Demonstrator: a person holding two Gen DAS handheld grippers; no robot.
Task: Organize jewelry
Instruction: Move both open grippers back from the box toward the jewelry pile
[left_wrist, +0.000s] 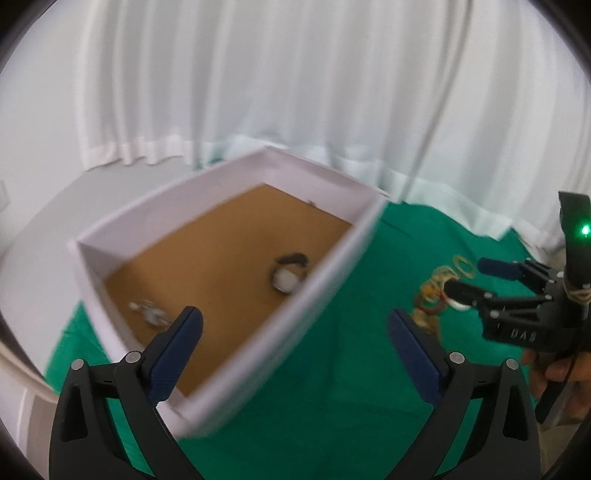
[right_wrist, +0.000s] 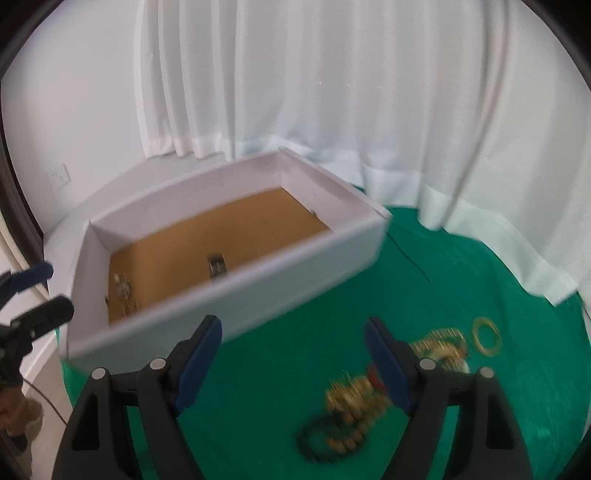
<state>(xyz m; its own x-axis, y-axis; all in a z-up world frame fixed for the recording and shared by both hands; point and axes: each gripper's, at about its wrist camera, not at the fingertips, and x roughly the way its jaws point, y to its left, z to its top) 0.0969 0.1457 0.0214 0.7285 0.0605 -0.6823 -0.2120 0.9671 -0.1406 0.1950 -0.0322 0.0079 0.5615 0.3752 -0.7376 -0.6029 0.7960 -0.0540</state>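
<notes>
A white box (left_wrist: 325, 299) with a brown floor sits on a green cloth (left_wrist: 332, 369). Inside lie a watch (left_wrist: 290, 271) and a small silvery piece (left_wrist: 149, 314). My left gripper (left_wrist: 295, 328) is open and empty over the box's near wall. A pile of gold and red jewelry (left_wrist: 439, 291) lies on the cloth to the right, where my right gripper (left_wrist: 465, 278) hovers open. In the right wrist view the box (right_wrist: 295, 266) is ahead on the left, the jewelry pile (right_wrist: 354, 402) lies under the open, empty right gripper (right_wrist: 295, 350), and gold rings (right_wrist: 487, 336) lie further right.
White curtains (left_wrist: 295, 92) hang behind the table and drape onto the cloth's far edge. A white wall with a socket (right_wrist: 61, 175) is on the left. The left gripper's fingers (right_wrist: 44, 314) show at the left edge of the right wrist view.
</notes>
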